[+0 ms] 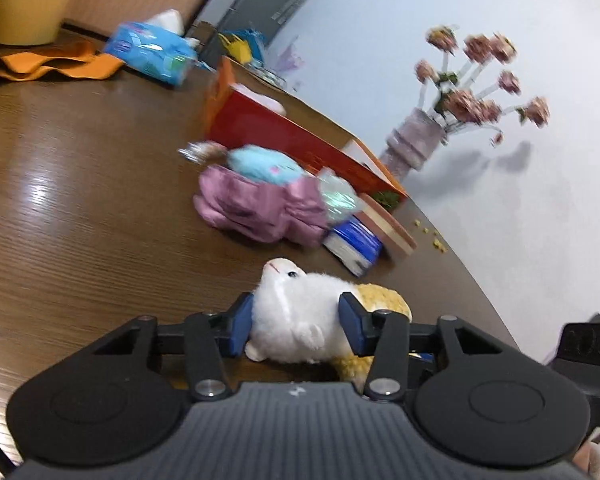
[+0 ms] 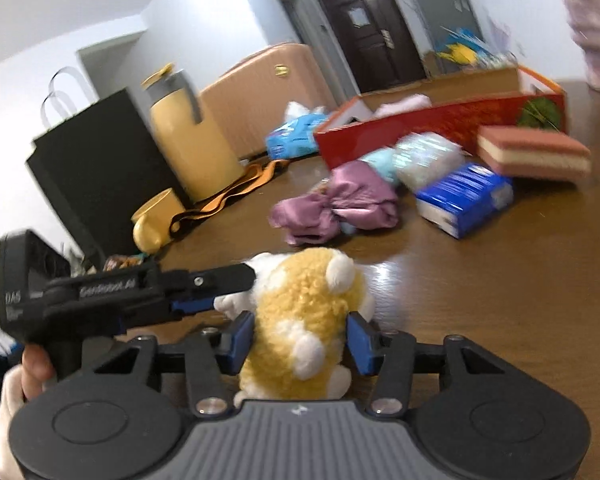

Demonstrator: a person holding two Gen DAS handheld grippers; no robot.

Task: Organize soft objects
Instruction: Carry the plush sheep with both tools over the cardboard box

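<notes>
Both the left gripper (image 1: 296, 322) and the right gripper (image 2: 298, 338) pinch the plush hamster (image 2: 300, 320), jaws half-closed on it; the next move likely carries it to the red box (image 2: 440, 124) at the table's far edge.

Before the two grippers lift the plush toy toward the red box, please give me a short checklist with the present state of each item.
1. Left gripper pressing the plush toy, white side: ok.
2. Right gripper pressing its yellow side: ok.
3. Red box open on top: ok.
4. Free room inside the box: cannot tell; something pale already lies in it.
5. Way to the box clear: not ok; the purple cloth and the blue pack lie between.
</notes>
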